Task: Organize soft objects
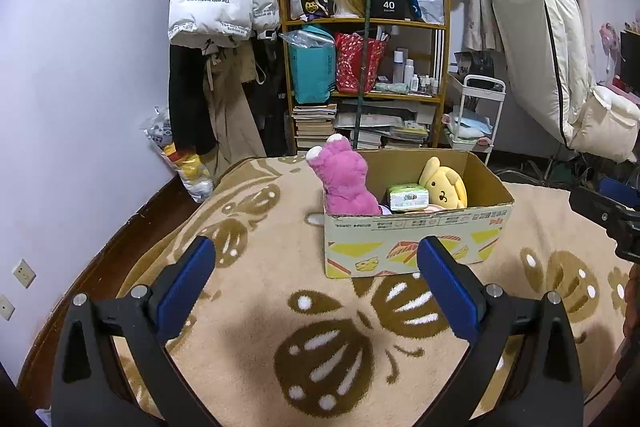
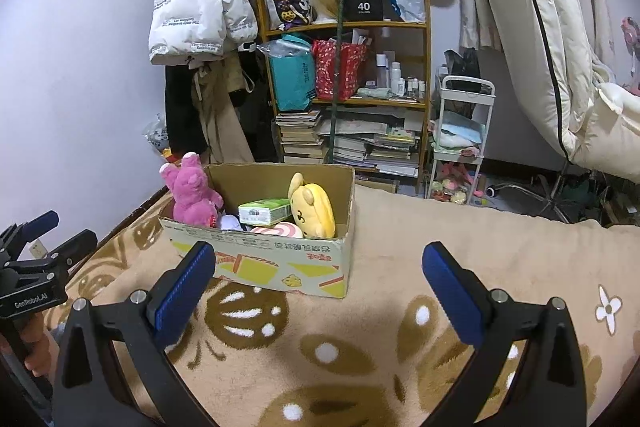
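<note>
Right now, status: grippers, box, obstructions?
Left hand-held gripper open, empty. Right hand-held gripper open, empty. Pink plush bear and yellow plush dog inside brown cardboard box. Nothing blocking.

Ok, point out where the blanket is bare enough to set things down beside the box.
Bare blanket lies right of the box and in front of it, up to both open hand-held grippers. Inside the box it is crowded: pink plush, yellow plush, tissue pack.

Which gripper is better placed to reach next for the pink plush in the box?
Probably the left gripper: the pink plush sits at the box's left end, nearly straight ahead. The right gripper is also open, but further right.
</note>
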`<state>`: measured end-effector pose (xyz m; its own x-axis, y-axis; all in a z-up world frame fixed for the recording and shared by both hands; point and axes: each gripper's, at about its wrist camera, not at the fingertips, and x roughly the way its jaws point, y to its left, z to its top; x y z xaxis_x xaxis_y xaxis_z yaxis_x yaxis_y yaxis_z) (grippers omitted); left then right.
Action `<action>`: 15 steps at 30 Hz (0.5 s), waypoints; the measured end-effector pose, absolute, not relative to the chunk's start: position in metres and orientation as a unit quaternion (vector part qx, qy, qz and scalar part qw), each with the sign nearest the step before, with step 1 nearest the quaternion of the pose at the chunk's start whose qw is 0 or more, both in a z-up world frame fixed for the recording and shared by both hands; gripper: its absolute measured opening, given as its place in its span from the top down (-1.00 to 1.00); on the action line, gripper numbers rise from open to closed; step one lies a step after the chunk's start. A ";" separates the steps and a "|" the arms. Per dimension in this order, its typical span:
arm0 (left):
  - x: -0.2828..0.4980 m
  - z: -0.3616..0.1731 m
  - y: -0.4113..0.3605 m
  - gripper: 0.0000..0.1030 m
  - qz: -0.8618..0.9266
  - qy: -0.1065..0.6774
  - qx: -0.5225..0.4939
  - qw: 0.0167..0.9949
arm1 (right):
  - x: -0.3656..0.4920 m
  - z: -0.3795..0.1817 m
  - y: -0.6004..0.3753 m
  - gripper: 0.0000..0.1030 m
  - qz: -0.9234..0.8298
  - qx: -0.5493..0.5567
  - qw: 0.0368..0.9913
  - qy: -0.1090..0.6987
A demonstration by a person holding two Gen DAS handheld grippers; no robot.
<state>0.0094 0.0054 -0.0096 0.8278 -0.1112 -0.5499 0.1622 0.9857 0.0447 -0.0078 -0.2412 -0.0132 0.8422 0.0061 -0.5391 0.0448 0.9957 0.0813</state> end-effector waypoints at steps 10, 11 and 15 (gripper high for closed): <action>0.011 -0.015 0.001 -0.94 -0.074 0.294 0.053 0.951 | -0.008 -0.014 -0.246 -1.00 -0.017 0.049 0.958 0.283; 0.011 -0.015 0.001 -0.94 -0.073 0.294 0.052 0.952 | -0.008 -0.014 -0.245 -1.00 -0.017 0.049 0.958 0.282; 0.010 -0.014 0.001 -0.94 -0.072 0.288 0.052 0.953 | -0.008 -0.014 -0.245 -1.00 -0.016 0.049 0.957 0.284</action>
